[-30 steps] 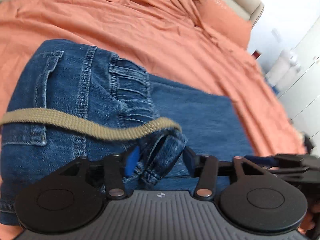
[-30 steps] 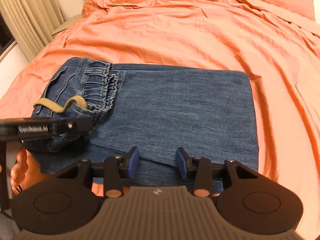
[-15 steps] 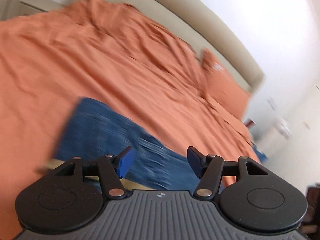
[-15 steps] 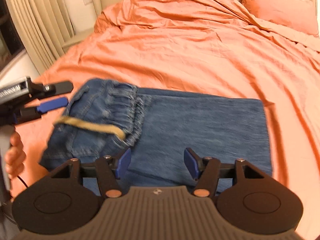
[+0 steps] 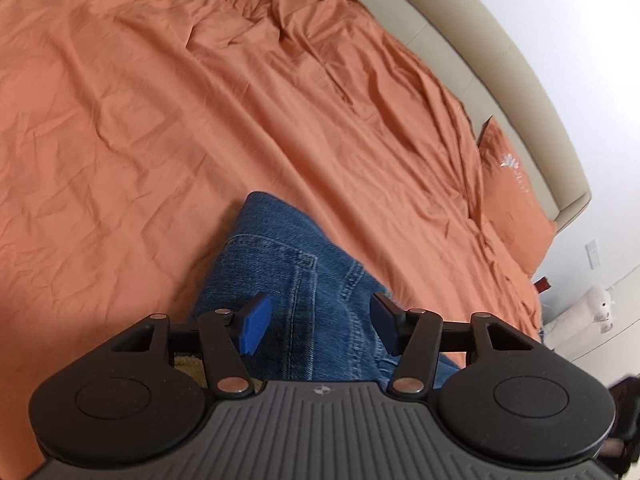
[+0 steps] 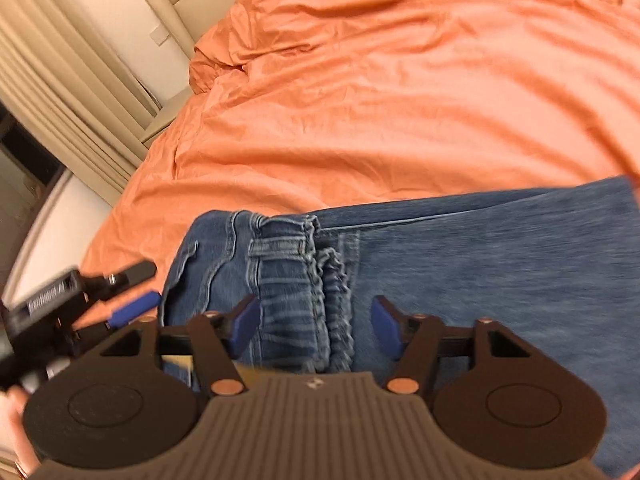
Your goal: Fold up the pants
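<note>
Blue jeans (image 6: 480, 272) lie folded on the orange bedding, the gathered elastic waistband (image 6: 296, 280) at their left end. My right gripper (image 6: 316, 322) hovers over that waistband with its jaws opening, and the pads press on nothing. My left gripper (image 5: 320, 320) hangs over the pocket end of the jeans (image 5: 280, 264), its jaws closing a little with nothing pinched between them. In the right wrist view the left gripper (image 6: 134, 292) sits just off the jeans' left edge. A bit of the tan strap (image 5: 186, 362) shows under the left gripper.
The orange duvet (image 5: 160, 120) covers the whole bed, rumpled toward the beige headboard (image 5: 460, 40). An orange pillow (image 5: 516, 200) lies at the right. Curtains (image 6: 60, 80) hang past the bed's left side. A person's hand (image 6: 16, 420) holds the left gripper.
My left gripper let go of the waistband corner and pulled away to the jeans' left end. My right gripper slid left from the leg fold to the waistband, its jaws widening.
</note>
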